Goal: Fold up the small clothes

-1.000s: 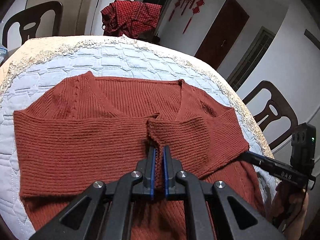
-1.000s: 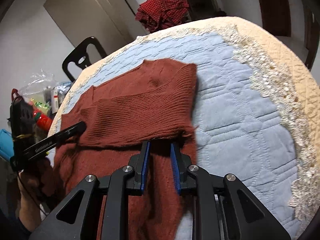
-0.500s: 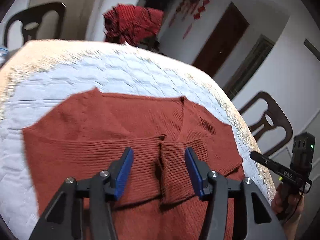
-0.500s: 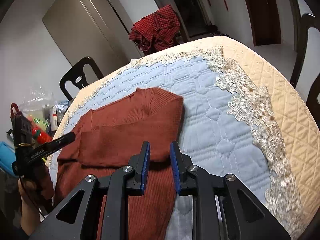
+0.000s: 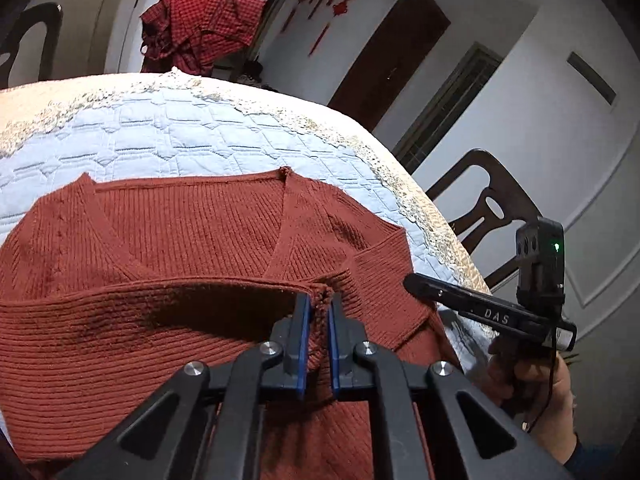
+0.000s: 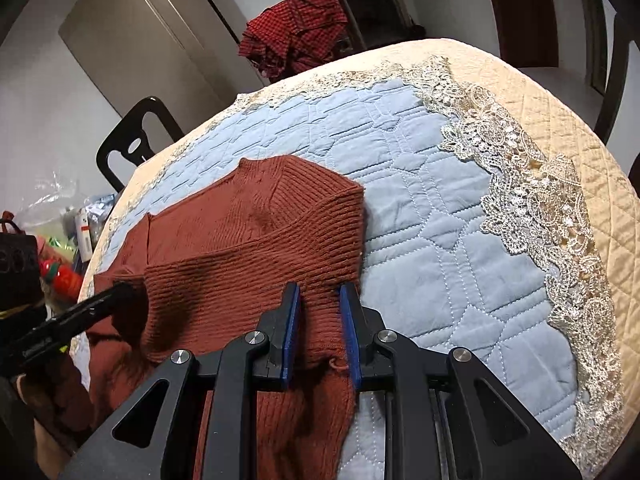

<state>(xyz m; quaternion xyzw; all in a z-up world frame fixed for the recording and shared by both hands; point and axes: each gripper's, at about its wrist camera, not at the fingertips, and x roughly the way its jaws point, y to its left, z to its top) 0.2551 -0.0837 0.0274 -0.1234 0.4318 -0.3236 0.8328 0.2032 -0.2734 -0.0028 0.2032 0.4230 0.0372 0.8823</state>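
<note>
On quilted cloth (image 6: pixel 440 240), ribbed rust sweater (image 5: pixel 180 240)

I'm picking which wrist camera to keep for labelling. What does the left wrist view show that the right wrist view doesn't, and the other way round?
Only the left wrist view shows the wall's red hanging ornaments and the sweater's V-neck. Only the right wrist view shows the cluttered packages beyond the table's edge. Both show the rust sweater on the blue quilted cloth, the red checked garment, and both grippers, left gripper and right gripper, each shut on sweater fabric.
</note>
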